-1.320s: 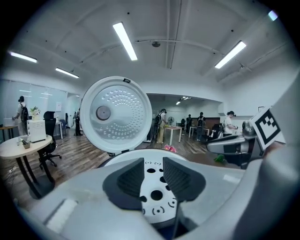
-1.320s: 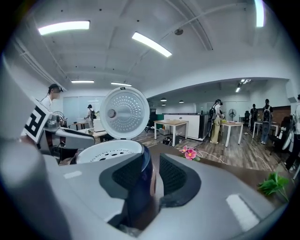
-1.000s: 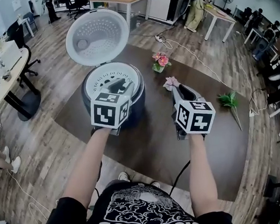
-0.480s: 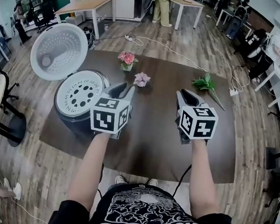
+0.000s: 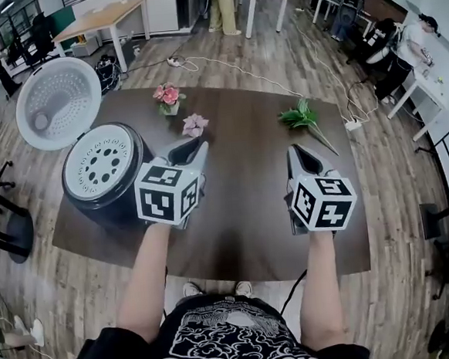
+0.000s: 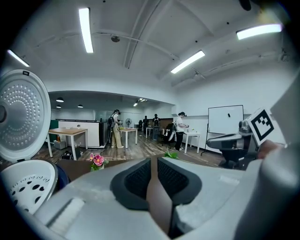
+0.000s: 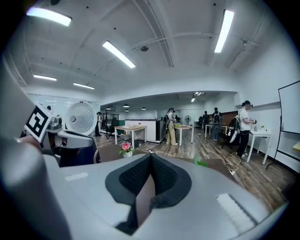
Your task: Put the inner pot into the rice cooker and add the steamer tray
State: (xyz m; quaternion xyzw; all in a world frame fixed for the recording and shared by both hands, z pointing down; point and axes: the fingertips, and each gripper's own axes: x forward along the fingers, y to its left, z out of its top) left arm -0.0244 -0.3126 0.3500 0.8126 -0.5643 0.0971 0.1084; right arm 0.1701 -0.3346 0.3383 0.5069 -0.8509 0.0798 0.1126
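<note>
The dark rice cooker stands at the table's left edge with its round lid swung up. A white perforated steamer tray fills its mouth; no inner pot shows under it. In the left gripper view the lid and tray sit at the far left. My left gripper hovers just right of the cooker; its jaws have just been closing, they meet at the tips and hold nothing. My right gripper is over the table's middle right, shut and empty.
On the dark brown table lie two pink flowers and a green sprig towards the back. Cables run over the wooden floor behind. Desks, chairs and several people stand around the room.
Both grippers have drawn away from the cooker towards the right, and my view has turned with them, so the cooker now sits further left. Both pairs of jaws have narrowed.
</note>
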